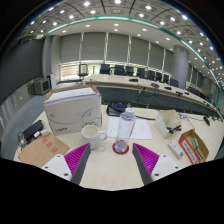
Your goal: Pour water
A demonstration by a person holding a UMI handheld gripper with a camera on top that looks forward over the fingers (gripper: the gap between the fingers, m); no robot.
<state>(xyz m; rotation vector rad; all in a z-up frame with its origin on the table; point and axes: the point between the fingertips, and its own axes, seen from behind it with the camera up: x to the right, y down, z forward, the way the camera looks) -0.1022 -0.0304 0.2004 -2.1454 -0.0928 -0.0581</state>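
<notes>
The clear plastic bottle (pixel 125 131) stands upright on the table (pixel 110 165) just ahead of the empty, spread-fingered hand-held gripper (pixel 112 160), white mug (pixel 92 133) beside the bottle's left.

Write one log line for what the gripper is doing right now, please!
gripper: open, holding nothing | bottle: upright on table, just ahead of fingers | cup: beside bottle | pour: not started

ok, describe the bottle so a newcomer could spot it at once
Start at the large white cardboard box on the long pale table. To its right stands a white mug, then the clear plastic bottle with a reddish cap, just ahead of the open gripper. It is the only tall transparent item there.
</notes>
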